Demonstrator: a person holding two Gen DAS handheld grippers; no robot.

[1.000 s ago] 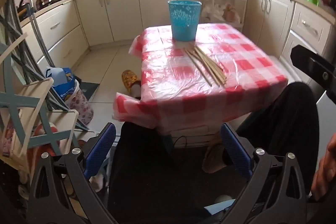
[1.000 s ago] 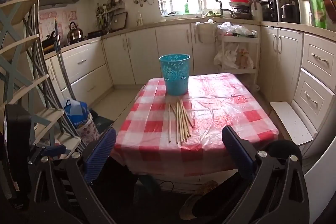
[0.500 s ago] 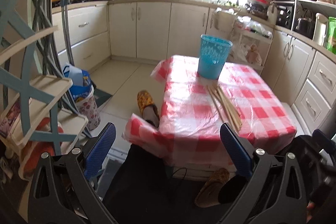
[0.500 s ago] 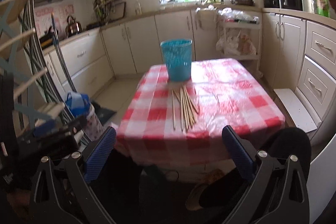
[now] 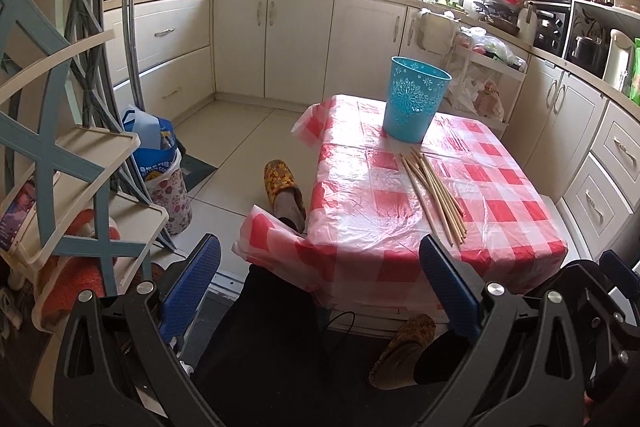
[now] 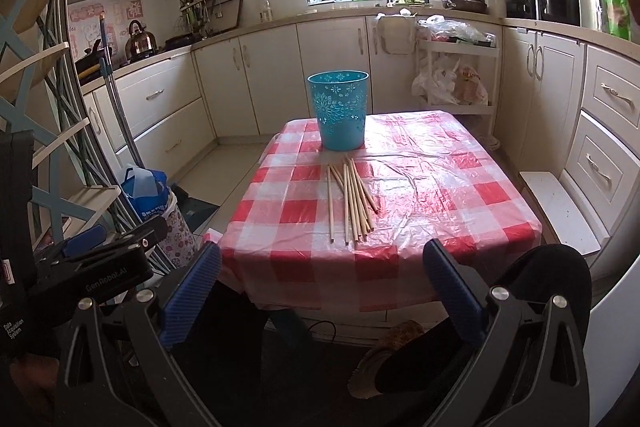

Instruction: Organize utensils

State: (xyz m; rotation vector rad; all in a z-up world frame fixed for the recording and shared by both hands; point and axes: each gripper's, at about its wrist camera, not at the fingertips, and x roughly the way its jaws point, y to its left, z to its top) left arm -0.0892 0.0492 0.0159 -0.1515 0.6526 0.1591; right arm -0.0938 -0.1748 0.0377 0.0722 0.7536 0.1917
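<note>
Both grippers hang low, short of the table [image 6: 460,187], fingers spread wide, nothing held: left gripper [image 5: 320,291], right gripper [image 6: 324,291]. Chopsticks [image 6: 352,199] lie in a loose fan on the checked plastic cloth, just in front of the teal bin [image 6: 339,111], tips nearly touching its base. Risks, as a guess: thin sticks roll on slick wrinkled plastic, so a pinch could grab 1 and scatter the rest; a nudge could tip the light bin.

Table legs [image 6: 280,323] perhaps hidden beneath the checked cloth [image 6: 420,195].
</note>
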